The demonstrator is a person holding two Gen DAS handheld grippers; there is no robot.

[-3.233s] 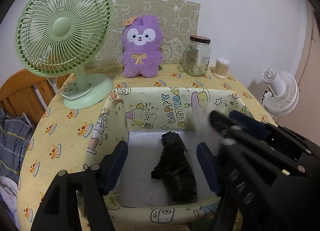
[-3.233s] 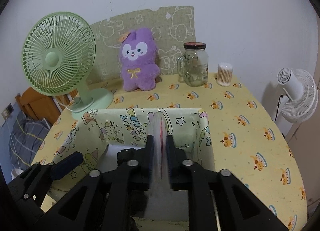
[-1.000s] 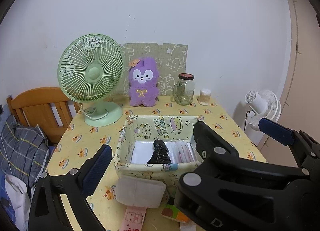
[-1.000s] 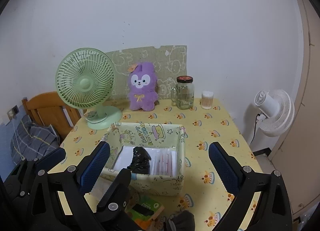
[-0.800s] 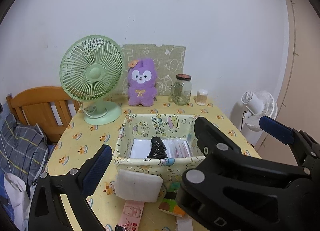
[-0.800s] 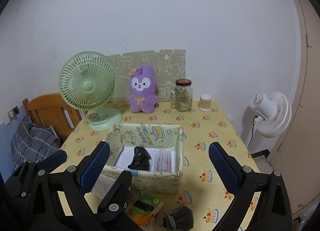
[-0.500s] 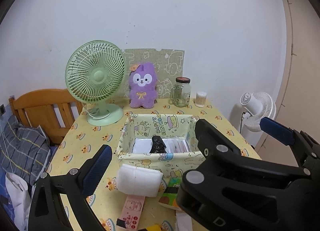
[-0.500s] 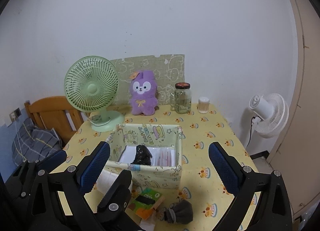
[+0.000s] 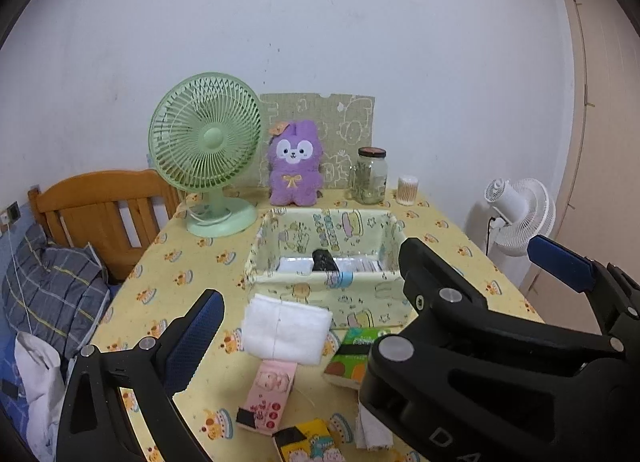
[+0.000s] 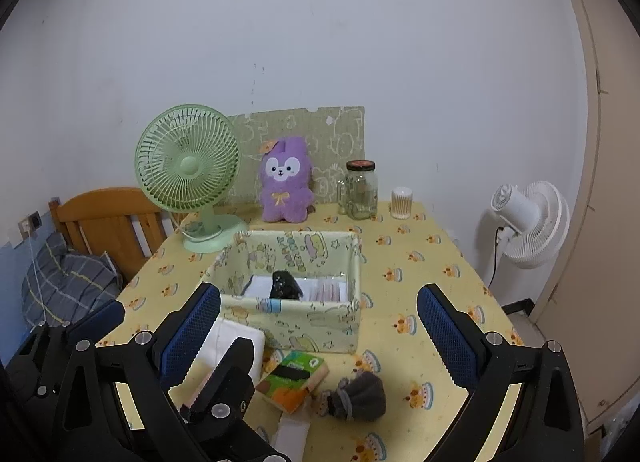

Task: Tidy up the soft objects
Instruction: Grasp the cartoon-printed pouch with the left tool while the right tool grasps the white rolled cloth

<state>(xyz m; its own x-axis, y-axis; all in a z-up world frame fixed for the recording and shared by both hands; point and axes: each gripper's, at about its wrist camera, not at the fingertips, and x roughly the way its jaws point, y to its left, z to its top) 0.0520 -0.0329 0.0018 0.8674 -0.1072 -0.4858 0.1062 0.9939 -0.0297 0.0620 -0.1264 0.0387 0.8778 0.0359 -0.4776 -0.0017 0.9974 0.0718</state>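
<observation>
A printed fabric storage box (image 9: 328, 294) (image 10: 296, 322) stands mid-table. Inside lie a black bundle (image 9: 325, 261) (image 10: 285, 286), a white pack and a pink pack (image 10: 330, 289). In front of the box lie a folded white towel (image 9: 285, 328) (image 10: 228, 346), a green tissue pack (image 9: 354, 354) (image 10: 294, 380), a pink pack (image 9: 267, 396), a yellow pack (image 9: 308, 442) and a rolled grey sock (image 10: 358, 396). My left gripper (image 9: 372, 286) is open and empty, held back above the near table edge. My right gripper (image 10: 320, 336) is open and empty, also held back.
A green desk fan (image 9: 206, 158), a purple plush (image 9: 295, 162), a glass jar (image 9: 370, 176) and a cotton-swab tub (image 9: 408, 190) stand along the table's back. A wooden chair (image 9: 100, 210) and clothes are at the left. A white floor fan (image 9: 516, 214) is at the right.
Both grippers have pulled back and up from the box. The right gripper, earlier shut on a pack over the box, now stands open; the pink pack lies inside. More front-table items show.
</observation>
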